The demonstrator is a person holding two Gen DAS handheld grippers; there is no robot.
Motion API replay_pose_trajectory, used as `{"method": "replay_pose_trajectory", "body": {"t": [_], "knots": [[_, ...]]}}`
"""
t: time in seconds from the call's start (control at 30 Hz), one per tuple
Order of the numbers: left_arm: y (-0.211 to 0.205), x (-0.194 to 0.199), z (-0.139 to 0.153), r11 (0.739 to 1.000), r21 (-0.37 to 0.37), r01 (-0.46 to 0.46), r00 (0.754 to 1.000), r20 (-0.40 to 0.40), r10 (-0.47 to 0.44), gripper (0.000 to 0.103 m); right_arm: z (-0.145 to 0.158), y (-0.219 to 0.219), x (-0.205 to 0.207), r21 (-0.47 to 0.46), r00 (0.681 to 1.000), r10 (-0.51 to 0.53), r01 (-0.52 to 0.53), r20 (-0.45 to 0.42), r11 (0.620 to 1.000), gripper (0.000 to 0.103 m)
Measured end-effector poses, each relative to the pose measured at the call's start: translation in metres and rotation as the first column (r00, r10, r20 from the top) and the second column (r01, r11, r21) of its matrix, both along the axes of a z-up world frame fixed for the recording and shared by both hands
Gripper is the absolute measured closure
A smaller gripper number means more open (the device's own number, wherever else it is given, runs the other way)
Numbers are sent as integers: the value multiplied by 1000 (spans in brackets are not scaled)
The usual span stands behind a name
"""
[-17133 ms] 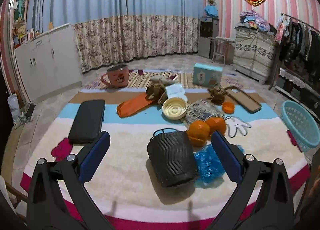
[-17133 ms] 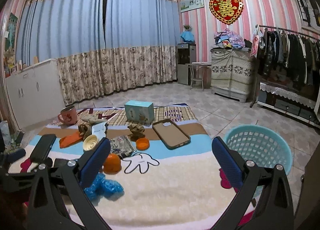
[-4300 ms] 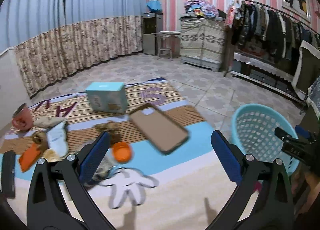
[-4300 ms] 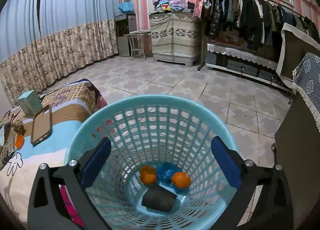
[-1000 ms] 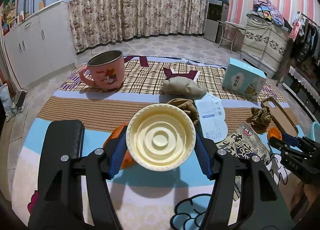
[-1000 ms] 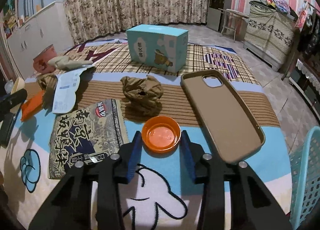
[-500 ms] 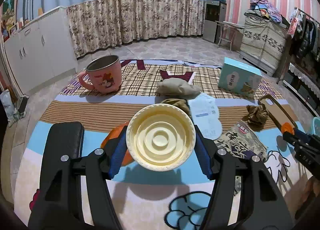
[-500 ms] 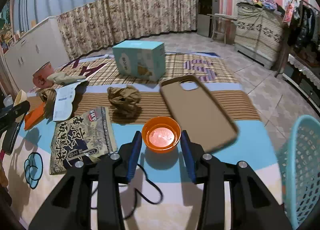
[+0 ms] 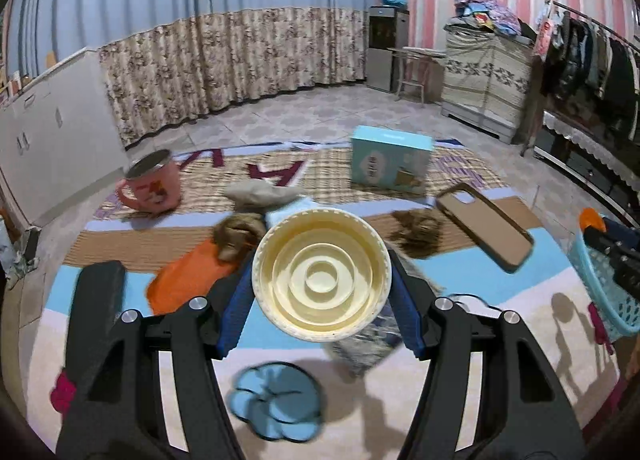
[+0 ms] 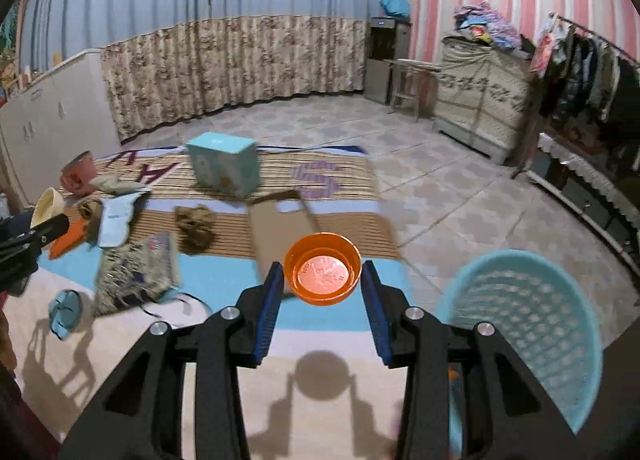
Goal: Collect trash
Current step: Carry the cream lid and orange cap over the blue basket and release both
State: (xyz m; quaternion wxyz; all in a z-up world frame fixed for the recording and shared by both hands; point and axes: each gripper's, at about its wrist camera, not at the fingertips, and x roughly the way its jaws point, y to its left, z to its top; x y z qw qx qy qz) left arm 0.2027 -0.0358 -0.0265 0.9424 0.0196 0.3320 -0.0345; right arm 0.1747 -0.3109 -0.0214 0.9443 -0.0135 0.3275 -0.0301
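mug (image 9: 150, 188) – pink, on rug | box (image 9: 390, 164) – teal, upright | phone case (image 9: 484, 232)

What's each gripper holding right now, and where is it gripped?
Left gripper: round cream plastic lid, pinched across its rim. Right gripper: small orange plastic cap, gripped by opposite sides.

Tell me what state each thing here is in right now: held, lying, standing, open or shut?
Left gripper: shut on the cream lid.
Cream lid: held off the rug.
Right gripper: shut on the orange lid.
Orange lid: held in the air, hollow side up.
Blue basket: upright on the floor.
Pink mug: tilted, on the rug.
Teal box: standing, closed.
Phone case: lying flat.
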Motion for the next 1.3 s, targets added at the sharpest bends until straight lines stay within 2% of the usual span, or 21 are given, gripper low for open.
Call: {"method": "replay_pose_trajectory", "body": {"t": [0.17,0.37,0.57,0.77,0.9,1.3], "knots": [[-46,-7,3,998,26,54,998,12,-54,42,7,-50,-22,-37,998,-68,68,10,997,63],[-99,-13,10,992,-2,124,992,32,-124,42,11,-105,-44,-48,988,-153,154,20,987,63],[-161,-20,10,975,-21,222,974,43,-221,42,9,-150,-64,-46,973,-230,231,18,972,63],[-215,-27,4,953,-9,303,952,43,-302,42,5,-176,-79,-40,959,-281,282,28,958,63],[-247,-30,0,939,-9,344,939,38,-343,42,0,-195,-86,-1,947,-320,321,30,947,63],[-312,-34,-11,902,-6,432,901,39,-431,42,-15,-213,-80,40,930,-367,366,25,930,63]]}}
